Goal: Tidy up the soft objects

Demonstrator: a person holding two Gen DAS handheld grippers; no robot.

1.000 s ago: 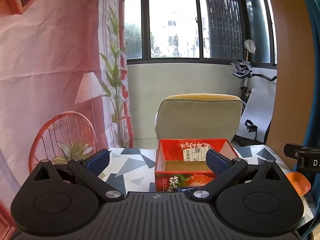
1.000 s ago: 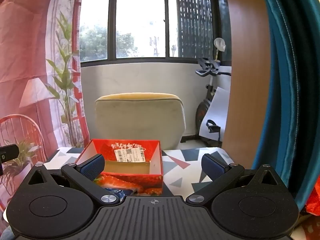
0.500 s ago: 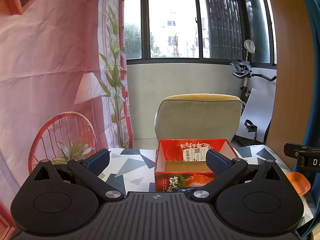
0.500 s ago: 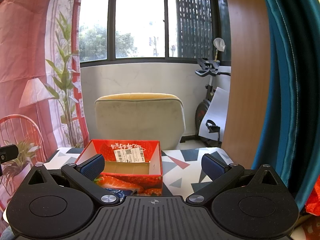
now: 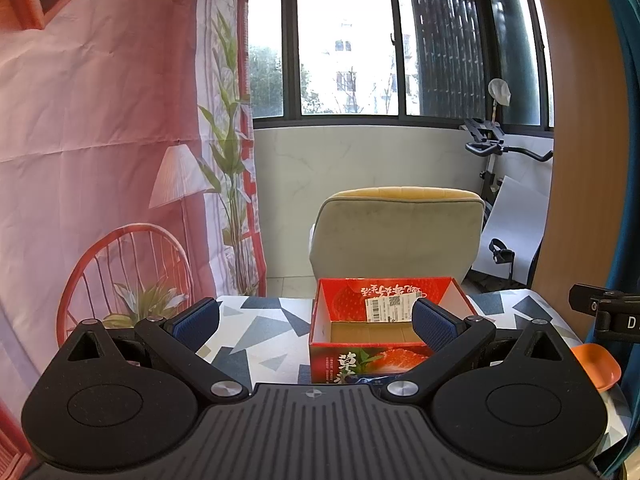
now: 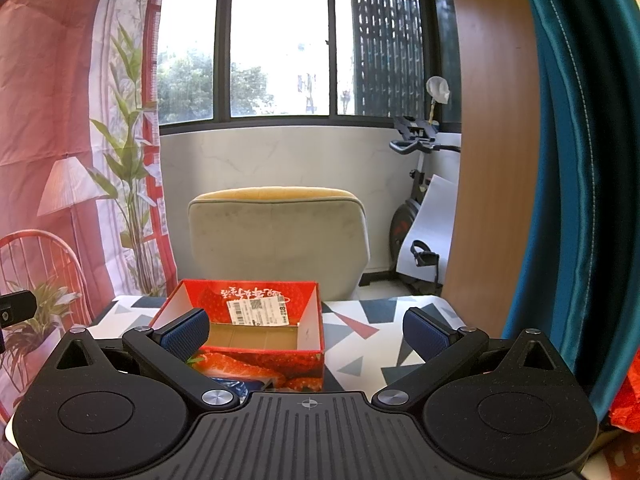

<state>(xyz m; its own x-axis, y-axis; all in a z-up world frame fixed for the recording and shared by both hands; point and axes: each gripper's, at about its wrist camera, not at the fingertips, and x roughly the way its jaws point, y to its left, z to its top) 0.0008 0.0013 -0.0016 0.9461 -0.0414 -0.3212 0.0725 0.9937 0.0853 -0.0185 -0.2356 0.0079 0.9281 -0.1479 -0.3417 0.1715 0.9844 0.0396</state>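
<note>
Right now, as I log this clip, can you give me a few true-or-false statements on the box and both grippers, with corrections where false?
1. The red strawberry box is open at the top. True.
2. The box is packed full of soft items. False: its cardboard floor is bare as far as the views show.
3. The left gripper is shut on a cloth. False: its jaws are spread wide and hold nothing.
4. The right gripper is open and empty. True.
5. A white shipping label sits on the box's far inner wall. True.
6. The box stands on the cushioned chair. False: it stands on the patterned tabletop.
</note>
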